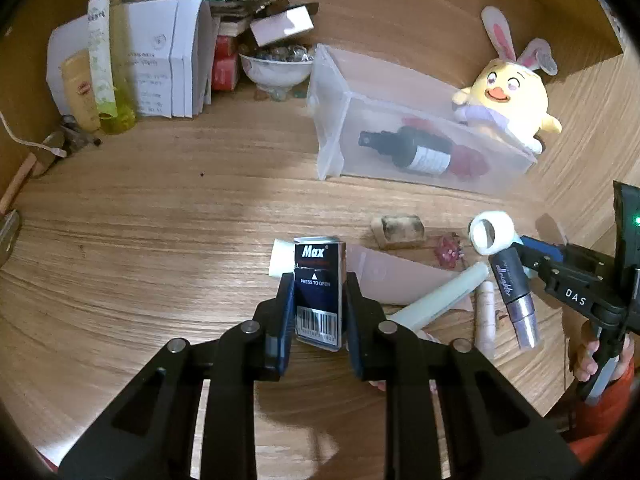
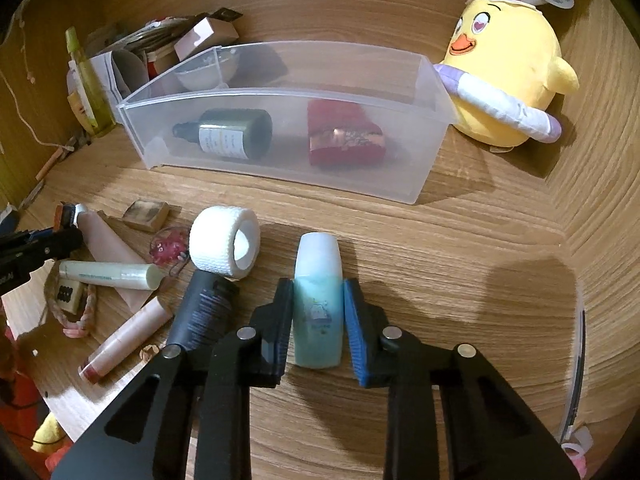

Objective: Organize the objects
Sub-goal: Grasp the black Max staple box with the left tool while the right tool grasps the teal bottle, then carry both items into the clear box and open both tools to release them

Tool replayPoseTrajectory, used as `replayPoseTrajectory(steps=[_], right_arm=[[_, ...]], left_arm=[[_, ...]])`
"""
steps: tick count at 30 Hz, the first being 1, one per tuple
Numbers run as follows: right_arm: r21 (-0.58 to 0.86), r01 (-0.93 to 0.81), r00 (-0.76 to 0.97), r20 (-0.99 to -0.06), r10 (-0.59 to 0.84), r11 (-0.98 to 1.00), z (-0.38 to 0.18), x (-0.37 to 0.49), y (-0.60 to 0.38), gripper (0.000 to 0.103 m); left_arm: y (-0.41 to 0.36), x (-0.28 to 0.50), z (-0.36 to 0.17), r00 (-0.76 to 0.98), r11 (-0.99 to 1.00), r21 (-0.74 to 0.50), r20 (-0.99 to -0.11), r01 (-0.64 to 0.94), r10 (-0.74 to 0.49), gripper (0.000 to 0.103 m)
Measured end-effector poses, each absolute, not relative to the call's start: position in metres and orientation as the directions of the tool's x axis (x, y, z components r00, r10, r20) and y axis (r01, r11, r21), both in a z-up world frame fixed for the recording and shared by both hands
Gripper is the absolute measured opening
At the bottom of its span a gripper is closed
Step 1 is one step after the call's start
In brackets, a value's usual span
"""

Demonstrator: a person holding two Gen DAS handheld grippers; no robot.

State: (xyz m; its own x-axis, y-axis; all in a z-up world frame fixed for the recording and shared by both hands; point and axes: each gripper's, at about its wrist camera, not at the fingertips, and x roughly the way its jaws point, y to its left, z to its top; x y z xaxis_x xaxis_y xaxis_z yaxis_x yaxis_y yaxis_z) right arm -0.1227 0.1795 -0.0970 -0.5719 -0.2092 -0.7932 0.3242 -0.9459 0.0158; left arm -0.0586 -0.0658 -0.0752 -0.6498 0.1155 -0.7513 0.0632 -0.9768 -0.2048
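Currently noted: left gripper [image 1: 316, 300] clenched on a dark blue Max box [image 1: 319, 296], held upright between both pads, well in front of the clear bin [image 2: 280, 120]. Right gripper [image 2: 318, 312] clenched on a small blue-green bottle [image 2: 319, 300] with a white cap, also in front of the clear bin, nearer its right half. Inside the clear bin: a dark spray bottle [image 2: 230, 134] lying on its side at the left, a red pouch [image 2: 346, 140] at the right. Behind the bin's right end, touching it: yellow chick plush [image 2: 508, 68] with rabbit ears. In front of the bin, on the wooden tabletop [image 2: 480, 260]: white tape roll [image 2: 224, 242], resting against a black tube [image 2: 202, 312]; left of these, a pale green tube [image 2: 108, 274], a pink lip stick [image 2: 124, 338], a larger pink tube [image 2: 110, 248], a small wooden block [image 2: 146, 214]. Left of the bin, at the back: white bowl [image 1: 276, 68], white cartons [image 1: 168, 60], green bottle [image 1: 118, 60].
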Motion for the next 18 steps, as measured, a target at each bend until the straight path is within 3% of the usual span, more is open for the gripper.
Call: replayPoseTrajectory(steps=[18], right_arm=[[0.05,0.294,-0.663,-0.708,-0.241,-0.954,-0.058,-0.12,0.193,0.023]], left_arm=[[-0.055,-0.069,-0.031,-0.745,-0.981,-0.193,-0.658,0.024,0.111,0.022]])
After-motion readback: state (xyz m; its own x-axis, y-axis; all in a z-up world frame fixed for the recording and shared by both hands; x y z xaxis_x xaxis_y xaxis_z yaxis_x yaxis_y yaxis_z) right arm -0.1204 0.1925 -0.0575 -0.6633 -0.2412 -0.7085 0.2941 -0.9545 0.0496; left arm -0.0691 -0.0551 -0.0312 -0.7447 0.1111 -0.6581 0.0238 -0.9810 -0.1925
